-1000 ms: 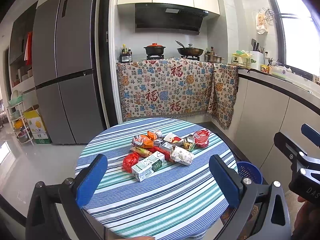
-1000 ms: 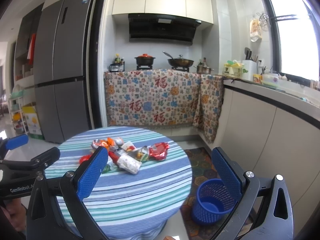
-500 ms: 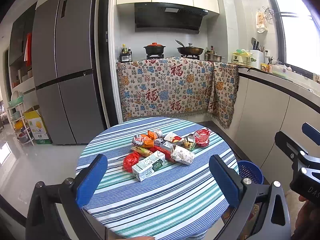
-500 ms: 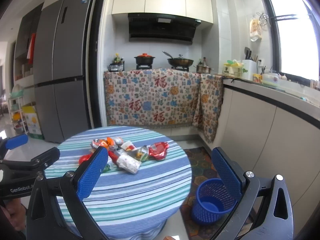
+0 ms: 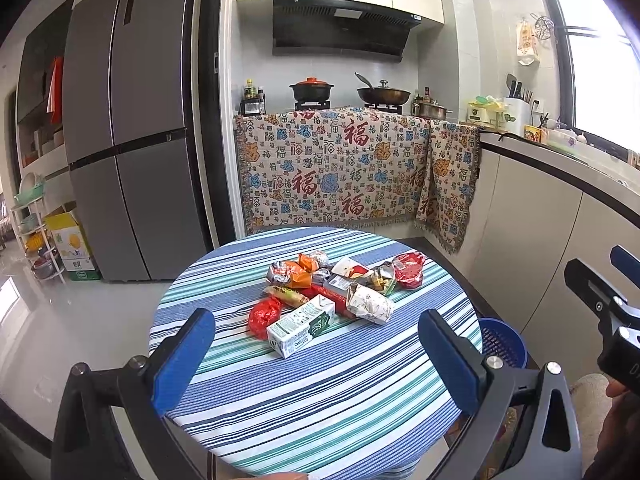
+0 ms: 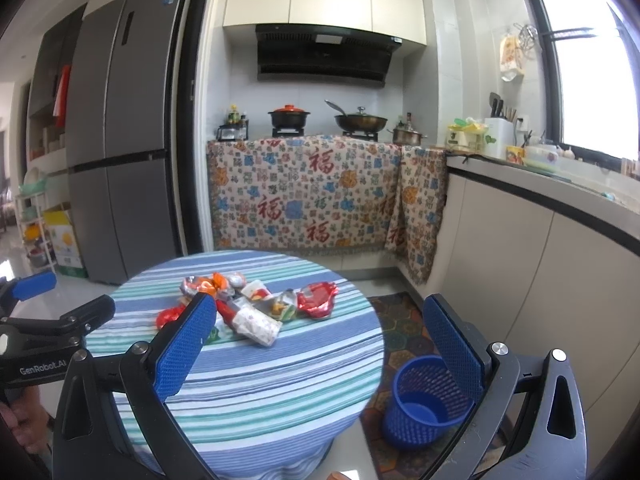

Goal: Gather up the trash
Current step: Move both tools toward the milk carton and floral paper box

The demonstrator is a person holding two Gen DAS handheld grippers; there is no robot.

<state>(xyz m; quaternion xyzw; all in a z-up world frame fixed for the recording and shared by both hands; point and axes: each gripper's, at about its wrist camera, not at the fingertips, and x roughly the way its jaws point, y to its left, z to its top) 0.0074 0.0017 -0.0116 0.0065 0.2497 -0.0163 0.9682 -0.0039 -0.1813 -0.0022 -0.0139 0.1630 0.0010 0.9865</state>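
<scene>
Trash pile (image 5: 336,292) sits mid-frame in the left wrist view, on the round table with striped cloth (image 5: 320,392): a white-green carton (image 5: 301,331) nearest me, a red crumpled bag (image 5: 264,316) just left of it, a white patterned wrapper (image 5: 370,304) to its right, a red wrapper (image 5: 408,275) at the pile's far right. Nothing collected yet, as far as I can judge.

Left gripper (image 5: 316,360): fingers spread wide, holding nothing, short of the pile. Right gripper (image 6: 320,344): also wide open and empty; its left finger (image 6: 184,344) covers part of the pile in the right wrist view. Blue basket (image 6: 424,404) stands on the floor, lower right of that frame, beside the table and apparently empty.

Risks as I see them:
- Items overlap and touch, so closing on one may drag a neighbour off the cloth.
- Thin foil wrappers lie flat; the pads may slip or pinch the cloth instead.
- The carton is rigid, and a corner grip could let it rotate out.
- The basket sits low and partly behind the table edge, so a release from height could miss the rim.
</scene>
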